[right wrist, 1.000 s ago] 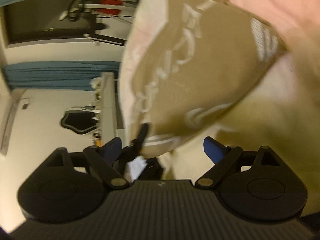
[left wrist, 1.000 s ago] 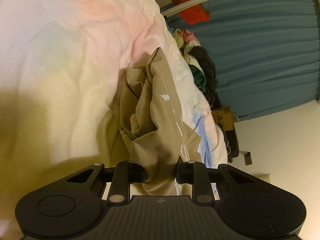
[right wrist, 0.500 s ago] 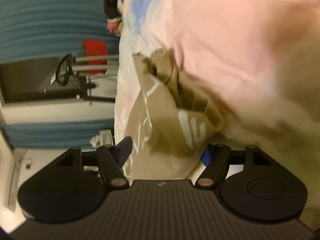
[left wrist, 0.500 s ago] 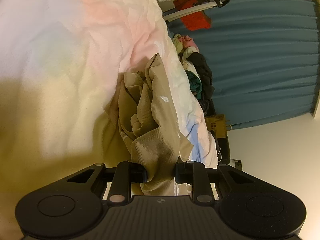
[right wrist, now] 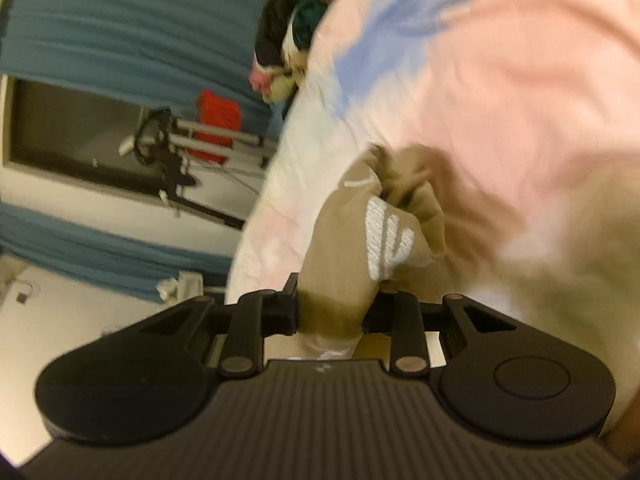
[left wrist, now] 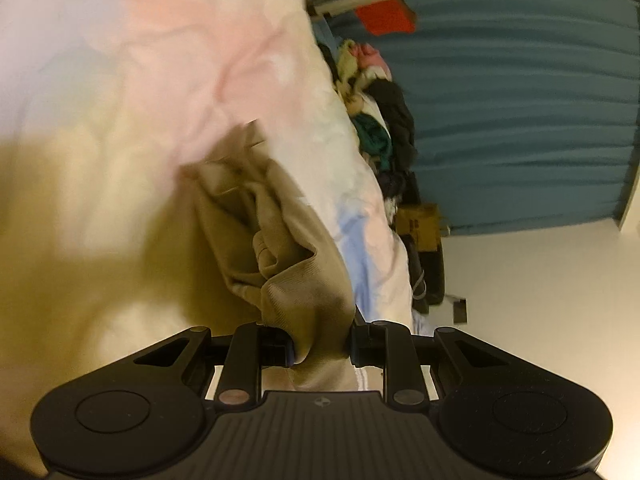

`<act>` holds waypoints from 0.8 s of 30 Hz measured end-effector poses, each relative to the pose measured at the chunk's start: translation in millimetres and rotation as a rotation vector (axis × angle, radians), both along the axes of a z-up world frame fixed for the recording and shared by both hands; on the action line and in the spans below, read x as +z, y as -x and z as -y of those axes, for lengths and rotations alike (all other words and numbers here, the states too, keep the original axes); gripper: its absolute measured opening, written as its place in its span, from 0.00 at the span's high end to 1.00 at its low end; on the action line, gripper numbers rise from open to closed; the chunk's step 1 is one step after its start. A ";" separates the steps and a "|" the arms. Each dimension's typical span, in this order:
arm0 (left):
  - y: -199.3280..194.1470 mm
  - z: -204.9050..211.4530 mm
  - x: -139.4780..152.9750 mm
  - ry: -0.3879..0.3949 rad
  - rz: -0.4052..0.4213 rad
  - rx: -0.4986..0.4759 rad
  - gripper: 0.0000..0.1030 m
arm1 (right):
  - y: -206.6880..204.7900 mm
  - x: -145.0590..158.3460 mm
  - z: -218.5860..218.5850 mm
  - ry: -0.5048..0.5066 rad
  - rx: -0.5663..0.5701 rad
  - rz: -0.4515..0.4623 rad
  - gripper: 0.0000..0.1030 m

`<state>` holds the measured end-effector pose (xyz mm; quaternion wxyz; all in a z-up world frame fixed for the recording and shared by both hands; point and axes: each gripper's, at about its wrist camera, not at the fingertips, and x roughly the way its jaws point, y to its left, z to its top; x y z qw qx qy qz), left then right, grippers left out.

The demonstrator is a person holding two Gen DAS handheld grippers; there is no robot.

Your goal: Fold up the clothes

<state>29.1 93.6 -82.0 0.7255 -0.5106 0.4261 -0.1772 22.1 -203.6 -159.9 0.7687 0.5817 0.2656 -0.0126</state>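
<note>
Both views are rolled sideways, so the bed's pastel quilt (left wrist: 120, 128) fills one flank of each frame and the room stands on edge.

The left tongs (left wrist: 320, 346) are pinching a bunched fold of the tan garment (left wrist: 280, 248); the cloth fills the gap between the two fingers and rises from there toward 11 o'clock, crumpled in loose ridges against the quilt. In this view the heap of other clothes (left wrist: 380, 120) lies at about 1 o'clock on the far edge of the bed, with the teal curtain (left wrist: 520, 120) behind it at 2 o'clock and a red item (left wrist: 380, 16) on a rack near 12 o'clock.

The right tongs (right wrist: 330, 314) are likewise clamped on the same tan garment (right wrist: 340, 264), gripping a thick wad just below a white printed patch (right wrist: 386, 236). The cloth runs up toward 12 o'clock and ends in a rumpled knot resting on the pink part of the quilt (right wrist: 520, 80). The clothes heap (right wrist: 296, 36) sits at 12 o'clock, the curtain (right wrist: 120, 20) at 10 o'clock. This view is blurred.
</note>
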 end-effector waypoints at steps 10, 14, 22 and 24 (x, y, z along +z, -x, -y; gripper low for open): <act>-100.8 150.4 95.7 -0.170 0.005 -0.181 0.74 | -52.6 85.3 119.9 0.085 -0.115 -0.015 0.71; -170.6 233.8 120.2 -0.224 0.063 -0.243 0.74 | -102.3 106.1 185.3 0.158 -0.167 0.025 0.71; -291.9 373.9 112.4 -0.226 0.311 -0.402 0.74 | -182.5 98.3 294.0 0.290 -0.249 0.080 0.71; -303.5 394.4 87.0 -0.240 0.326 -0.439 0.74 | -185.5 70.7 303.5 0.295 -0.263 0.064 0.71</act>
